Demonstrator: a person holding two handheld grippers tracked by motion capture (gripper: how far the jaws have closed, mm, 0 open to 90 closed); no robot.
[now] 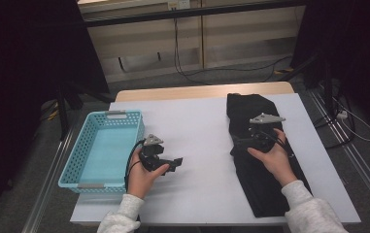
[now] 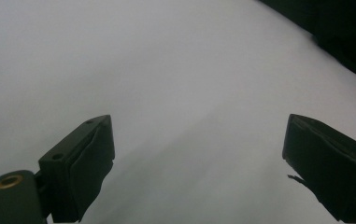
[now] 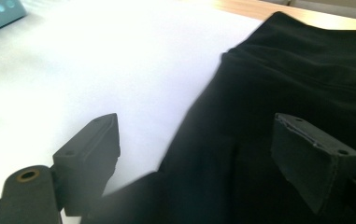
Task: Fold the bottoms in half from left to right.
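A black garment [image 1: 260, 160] lies folded long on the right part of the desk [image 1: 202, 126], running from near the far edge down toward the near edge; in the right gripper view the same dark cloth [image 3: 283, 116] spreads under and beyond the jaws, its left border meeting the white surface. The right tongs [image 1: 238, 144] hover over the cloth's left edge about midway along it, held in the person's right hand [image 1: 272, 155]; their jaws stand wide apart, one over the white desk and one over the cloth, with nothing clamped between them. Well apart to the left, the left tongs [image 1: 175, 164] sit in the left hand [image 1: 143, 177] above bare white surface; their jaws gape wide too and grip nothing. Just beside that hand, at the desk's left edge, stands a light blue perforated basket [image 1: 88, 145].
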